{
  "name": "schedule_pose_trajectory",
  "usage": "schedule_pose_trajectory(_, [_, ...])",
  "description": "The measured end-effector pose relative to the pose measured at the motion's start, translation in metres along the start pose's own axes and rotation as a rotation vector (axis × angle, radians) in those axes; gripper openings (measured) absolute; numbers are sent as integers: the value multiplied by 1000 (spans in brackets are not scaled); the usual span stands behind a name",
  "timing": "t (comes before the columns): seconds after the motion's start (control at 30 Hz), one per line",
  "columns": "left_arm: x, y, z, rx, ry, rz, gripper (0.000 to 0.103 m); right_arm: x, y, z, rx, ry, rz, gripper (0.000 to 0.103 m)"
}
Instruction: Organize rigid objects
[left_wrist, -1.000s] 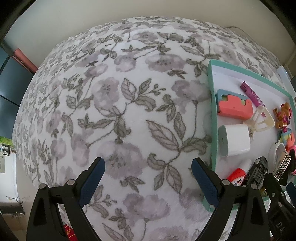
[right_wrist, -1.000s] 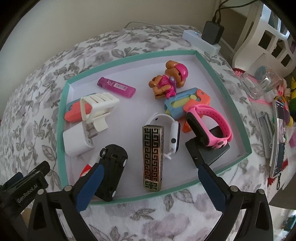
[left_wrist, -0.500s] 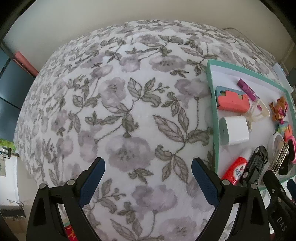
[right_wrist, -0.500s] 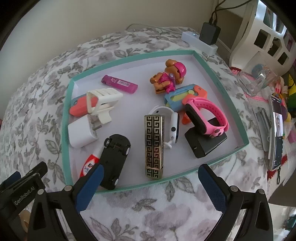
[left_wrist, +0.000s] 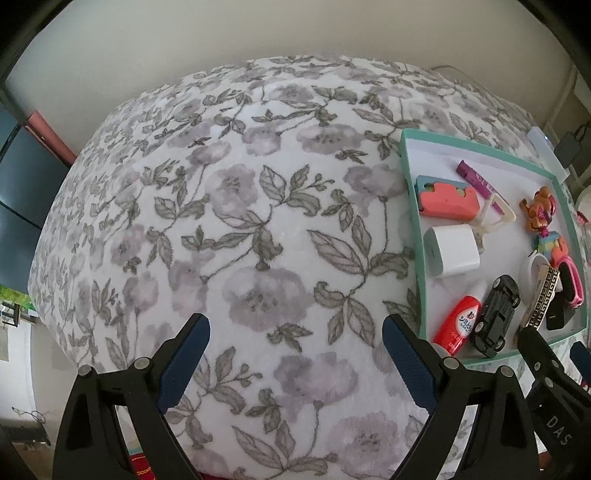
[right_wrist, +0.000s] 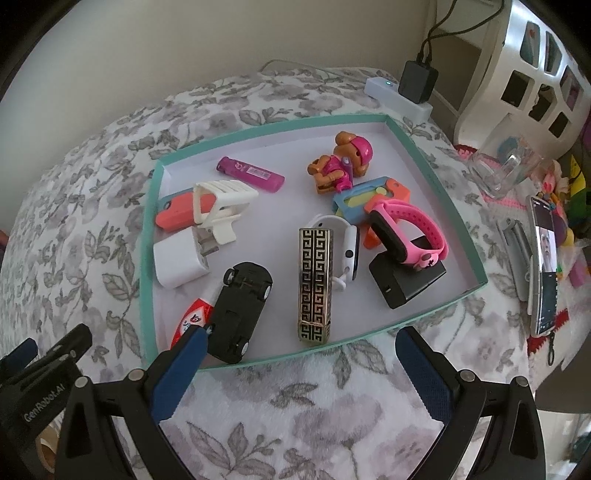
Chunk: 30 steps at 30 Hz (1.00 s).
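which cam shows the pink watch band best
The right wrist view. There the pink watch band shows as a whole loop, resting on a black block inside the teal tray. The left wrist view catches only a thin pink sliver at the tray's far edge, partly hidden by other items.

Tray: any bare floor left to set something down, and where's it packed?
Inside the tray, bare floor runs along the far wall behind the purple lighter and the pup figure, plus a patch at the near right corner beside the black charger block. The near left is packed: white adapter, black toy car, patterned case. Outside, the floral blanket lies bare.
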<state>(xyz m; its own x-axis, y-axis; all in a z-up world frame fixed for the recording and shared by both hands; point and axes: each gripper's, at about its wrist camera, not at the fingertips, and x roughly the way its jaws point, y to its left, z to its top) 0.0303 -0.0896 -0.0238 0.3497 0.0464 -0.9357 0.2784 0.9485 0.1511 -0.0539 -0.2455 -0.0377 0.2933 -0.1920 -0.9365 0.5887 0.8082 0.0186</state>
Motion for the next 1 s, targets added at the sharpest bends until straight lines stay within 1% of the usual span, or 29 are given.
schedule_pose_trajectory(0.4, [-19,17,-6,-51,-66,-28,95,-12,5,-3,-25,-37,-10,103])
schedule_pose_trajectory(0.53, [-25,21,-7,-49,-88,-36,95,-15,7,-3,-29,-52,-13,103])
schedule_pose_trajectory(0.87, [-35,27,-8,-45,-137,-13,95,-24,10,-3,-32,-83,-9,103])
schedule_pose_trajectory(1.0, [-35,29,-8,-49,-138,-7,95,-28,12,-2,-35,-95,-6,103])
